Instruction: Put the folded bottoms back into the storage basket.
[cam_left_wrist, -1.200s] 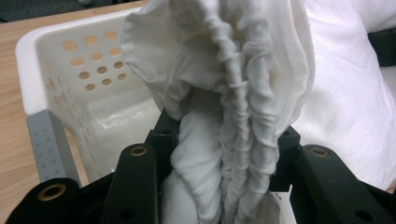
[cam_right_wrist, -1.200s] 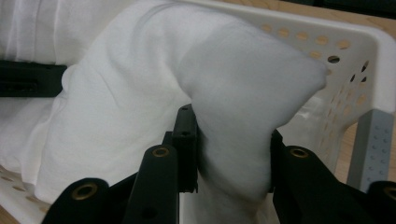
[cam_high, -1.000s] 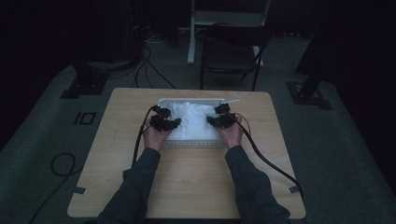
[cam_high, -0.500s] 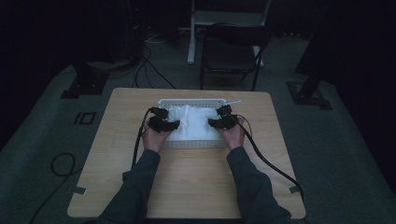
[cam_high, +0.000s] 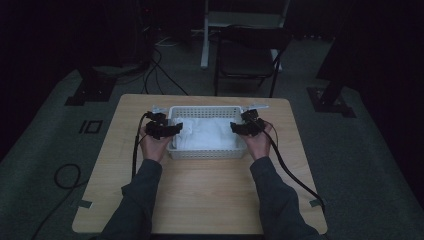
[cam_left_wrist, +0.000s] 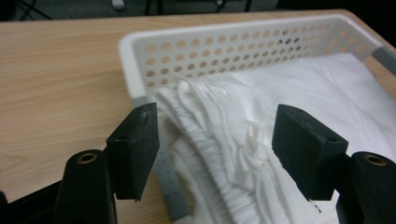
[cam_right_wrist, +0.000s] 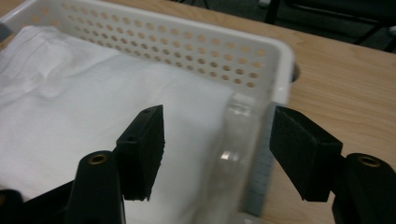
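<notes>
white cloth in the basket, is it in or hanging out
In. The white cloth lies inside the white basket, bunched at its left end, with nothing draped over the rim.

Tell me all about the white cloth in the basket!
The cloth is white, soft-looking fabric, lying folded and fairly flat inside the white holed basket on the table. It covers most of the basket's floor. At the left end it is bunched into many fine gathers and wrinkles; toward the right end it lies smooth. Its edges reach the basket's walls. Neither claw presses on it.
</notes>
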